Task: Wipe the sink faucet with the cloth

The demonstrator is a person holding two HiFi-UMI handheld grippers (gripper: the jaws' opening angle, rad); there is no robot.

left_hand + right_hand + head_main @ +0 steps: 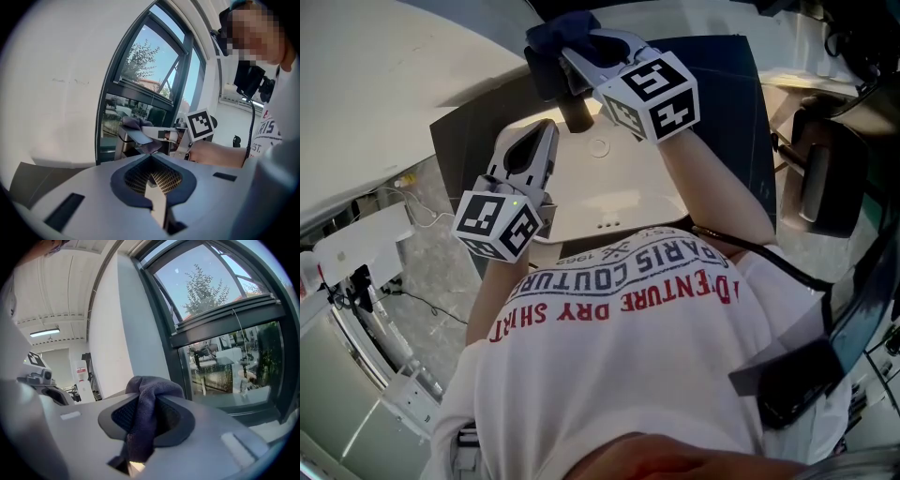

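Right tongs (570, 58) are clamped tight on the dark blue cloth (551, 42), upper centre of the head view. A wad of cloth bulges past the tips and a tail hangs back through the jaws. The faucet (577, 112) is the dark stub just below that, at the far edge of the white sink (619, 202). Cloth is touching the faucet top or just off it; I can't tell which. Left tongs (542, 136) are closed with nothing between them, just left of the faucet over the basin.

I read the step as wiping. To do it well I'd:
- grip firmly
- press the soft wad, not the hard tips, onto the metal
- stroke slowly along the spout and round its sides
- leave the left tongs clear of the wiping path
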